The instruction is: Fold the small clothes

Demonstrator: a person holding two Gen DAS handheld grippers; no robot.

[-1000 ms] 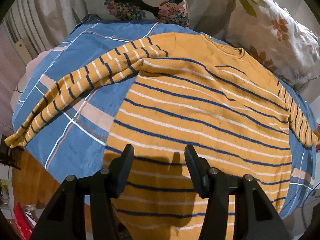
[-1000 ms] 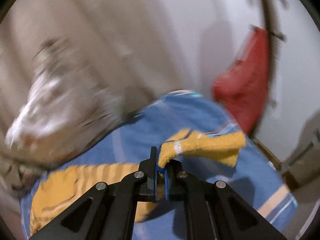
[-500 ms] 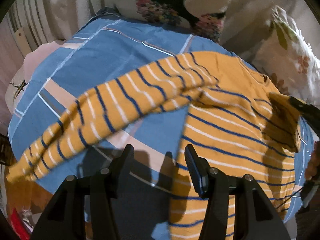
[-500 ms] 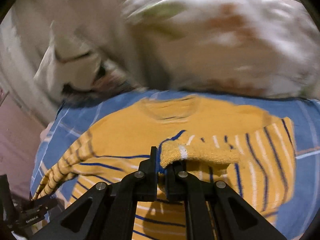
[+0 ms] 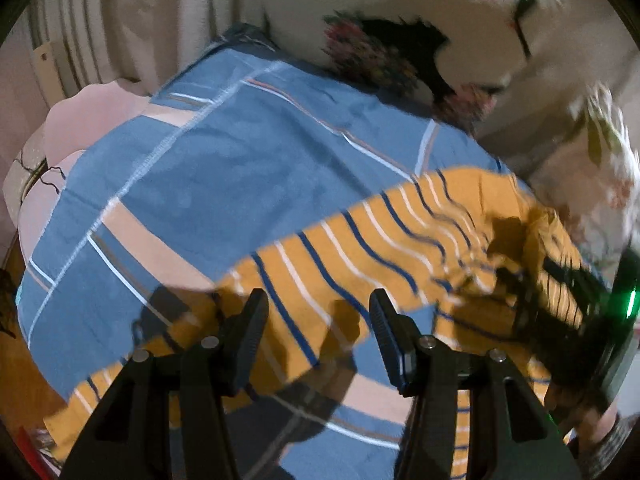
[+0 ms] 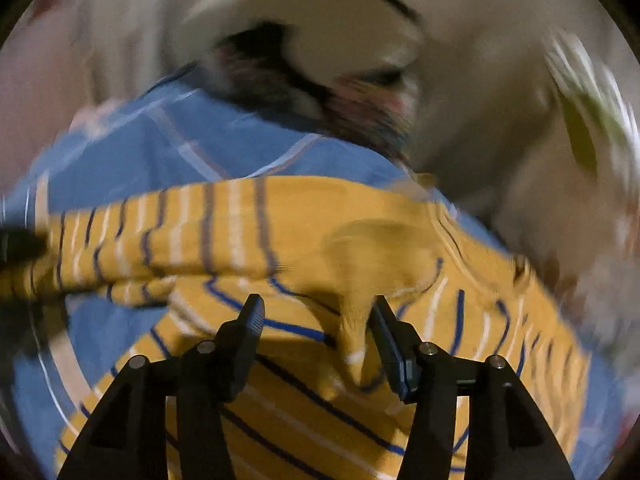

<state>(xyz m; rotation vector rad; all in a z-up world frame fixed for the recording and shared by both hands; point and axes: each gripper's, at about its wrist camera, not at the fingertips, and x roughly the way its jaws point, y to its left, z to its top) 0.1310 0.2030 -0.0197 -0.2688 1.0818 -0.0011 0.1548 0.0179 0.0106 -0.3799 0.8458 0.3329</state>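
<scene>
Now right gripper (image 6: 316, 316) off cuff (image 6: 354, 332)

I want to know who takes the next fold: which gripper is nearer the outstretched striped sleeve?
Left. The left gripper hovers open right over the sleeve. The right gripper, jaws just opened, the other cuff loose between them, sits over the sweater's body.

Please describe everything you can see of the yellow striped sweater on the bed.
The sweater is mustard yellow knit with thin navy and white stripes. It lies on the blue checked bedsheet, one long sleeve stretched out under the open left gripper, which does not touch it. The other sleeve's cuff is folded onto the body and hangs loose between the fingers of the right gripper, whose jaws have just been opening. The picture is blurred.
</scene>
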